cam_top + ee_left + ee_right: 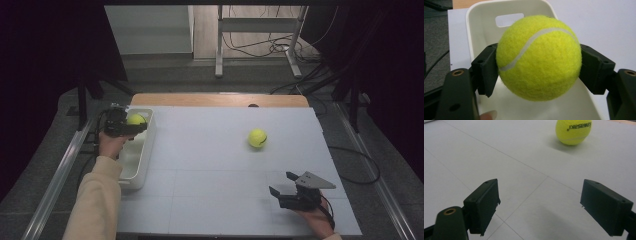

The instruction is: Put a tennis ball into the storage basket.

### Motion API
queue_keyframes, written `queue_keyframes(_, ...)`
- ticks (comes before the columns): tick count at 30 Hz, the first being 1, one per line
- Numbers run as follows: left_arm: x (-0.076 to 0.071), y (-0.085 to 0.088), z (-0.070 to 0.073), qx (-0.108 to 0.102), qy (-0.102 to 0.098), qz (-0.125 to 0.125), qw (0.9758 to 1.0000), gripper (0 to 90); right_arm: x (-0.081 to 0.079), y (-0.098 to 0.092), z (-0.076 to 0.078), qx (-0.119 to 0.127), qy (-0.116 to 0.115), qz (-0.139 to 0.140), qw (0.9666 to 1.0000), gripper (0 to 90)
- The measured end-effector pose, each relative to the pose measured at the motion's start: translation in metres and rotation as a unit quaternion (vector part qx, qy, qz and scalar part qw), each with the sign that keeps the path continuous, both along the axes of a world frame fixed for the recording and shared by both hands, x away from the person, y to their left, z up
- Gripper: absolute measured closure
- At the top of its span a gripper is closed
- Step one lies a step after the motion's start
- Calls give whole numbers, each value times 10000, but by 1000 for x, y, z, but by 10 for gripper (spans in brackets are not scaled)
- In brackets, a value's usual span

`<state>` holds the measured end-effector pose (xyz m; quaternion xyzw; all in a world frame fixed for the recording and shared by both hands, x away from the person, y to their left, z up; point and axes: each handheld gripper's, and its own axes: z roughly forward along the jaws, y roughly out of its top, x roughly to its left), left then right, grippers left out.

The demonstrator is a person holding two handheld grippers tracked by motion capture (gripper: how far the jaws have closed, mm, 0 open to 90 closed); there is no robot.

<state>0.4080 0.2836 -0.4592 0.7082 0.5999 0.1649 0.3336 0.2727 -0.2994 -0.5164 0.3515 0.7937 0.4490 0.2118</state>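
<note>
1. A white surface (pixel 215 165) fills the scene, dark floor around it.
2. A white bin (pixel 141 155) sits at its left edge.
3. The right gripper (pixel 281 183) rests low near the front right, jaws wide with nothing between them.
4. The left gripper (pixel 134 125) hangs over the bin's far end, jaws against a tennis ball (pixel 539 57).
5. A second tennis ball (pixel 257 138) lies on the open surface, well apart from both grippers.

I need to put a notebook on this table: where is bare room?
Bare: the white table between the white bin and right gripper, and behind the loose tennis ball. Crowded: the bin, where the left gripper grips a second tennis ball.
</note>
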Motion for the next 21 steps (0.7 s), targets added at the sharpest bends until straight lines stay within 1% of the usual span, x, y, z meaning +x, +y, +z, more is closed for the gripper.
queue_keyframes(2, -1, 2, 3, -99, -115, 75, 9999, 174, 0, 0, 0, 0, 6, 6, 10000, 160)
queue_keyframes(3, -2, 2, 4, -189, -149, 103, 9997, 164, 0, 0, 0, 1, 6, 2, 10000, 160)
queue_keyframes(4, -3, 3, 6, -208, -189, 74, 9996, 157, 0, 0, 0, 1, 4, 1, 10000, 160)
queue_keyframes(7, -6, 3, 9, -204, -275, 30, 9994, 142, 0, 0, 0, 5, -1, 3, 10000, 159)
queue_keyframes(10, -9, 2, 11, -215, -313, -19, 9993, 129, 0, 0, 0, 13, -4, -2, 10000, 160)
queue_keyframes(11, -11, 1, 12, -187, -374, -53, 9991, 125, 0, 0, 0, 12, -5, -5, 10000, 160)
queue_keyframes(13, -14, 0, 14, -210, -444, -70, 9988, 127, 0, 0, 0, 8, -4, -4, 10000, 160)
queue_keyframes(14, -17, -1, 17, -222, -524, -131, 9983, 128, 0, 0, 0, 7, -3, -2, 10000, 160)
queue_keyframes(17, -23, -3, 24, -359, -713, -245, 9965, 132, 0, 0, 0, 4, -2, -6, 10000, 160)
queue_keyframes(18, -25, -4, 25, -374, -758, -283, 9960, 134, 0, 0, 0, 4, -3, -7, 10000, 159)
queue_keyframes(19, -25, -4, 25, -374, -758, -283, 9960, 137, 0, 0, 0, 4, -3, -7, 10000, 159)
queue_keyframes(21, -30, -8, 27, -500, -867, -405, 9942, 144, 0, 0, 0, 7, -4, -7, 10000, 160)
